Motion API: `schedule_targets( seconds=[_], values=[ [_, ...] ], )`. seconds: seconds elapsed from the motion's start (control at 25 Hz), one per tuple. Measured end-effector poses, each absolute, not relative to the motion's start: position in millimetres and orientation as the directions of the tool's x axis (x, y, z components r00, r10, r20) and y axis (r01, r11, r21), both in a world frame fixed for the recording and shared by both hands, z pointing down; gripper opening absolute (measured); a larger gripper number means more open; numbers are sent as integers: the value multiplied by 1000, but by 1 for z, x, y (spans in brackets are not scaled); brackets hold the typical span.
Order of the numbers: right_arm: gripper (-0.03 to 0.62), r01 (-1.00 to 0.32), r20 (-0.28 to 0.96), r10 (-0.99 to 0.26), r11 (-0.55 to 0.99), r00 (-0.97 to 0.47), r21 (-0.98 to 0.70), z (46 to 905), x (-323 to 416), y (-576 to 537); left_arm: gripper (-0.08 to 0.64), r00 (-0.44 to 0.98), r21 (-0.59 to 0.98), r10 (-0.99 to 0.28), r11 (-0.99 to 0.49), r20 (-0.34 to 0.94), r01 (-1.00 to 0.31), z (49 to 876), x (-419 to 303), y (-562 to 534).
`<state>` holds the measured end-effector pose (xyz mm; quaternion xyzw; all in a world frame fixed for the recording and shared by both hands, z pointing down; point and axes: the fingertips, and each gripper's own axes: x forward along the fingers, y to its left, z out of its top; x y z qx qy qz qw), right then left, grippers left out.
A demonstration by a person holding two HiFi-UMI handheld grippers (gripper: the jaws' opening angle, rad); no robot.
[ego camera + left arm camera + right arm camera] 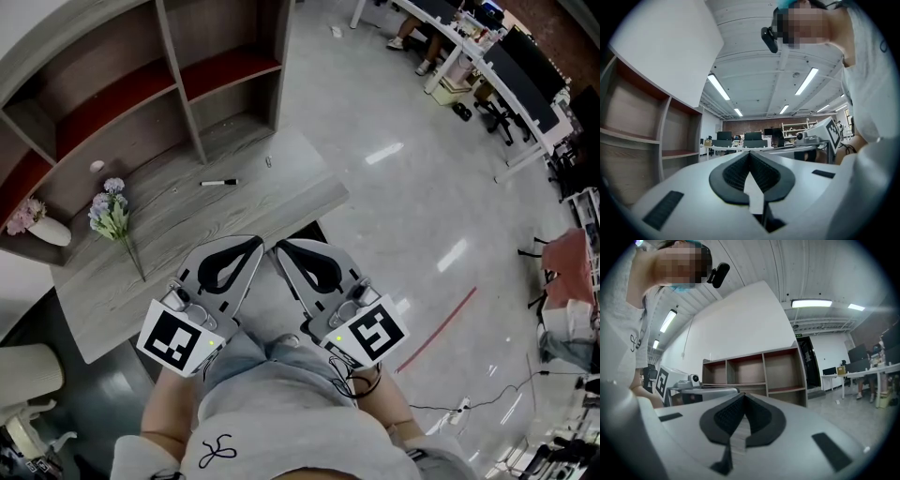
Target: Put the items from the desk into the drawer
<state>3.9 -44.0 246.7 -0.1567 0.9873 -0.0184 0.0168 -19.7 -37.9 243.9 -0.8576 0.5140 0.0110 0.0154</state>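
The left gripper and right gripper hover at the desk edge, jaws together, empty. A marker and flowers lie there.

Desk grey wood grain; marker black; flowers lilac, green stems; shelf grey, red-brown insides; left gripper, right gripper pale grey, black-white square patterns.
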Motion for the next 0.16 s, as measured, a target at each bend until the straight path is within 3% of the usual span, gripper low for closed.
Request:
schedule_targets(
  seconds=[0.16],
  values=[
    [8, -300, -29, -301, 953, -953, -42, 246, 9, -45, 9, 469, -18, -883, -468, -14, -883, 248, -12, -38]
  ],
)
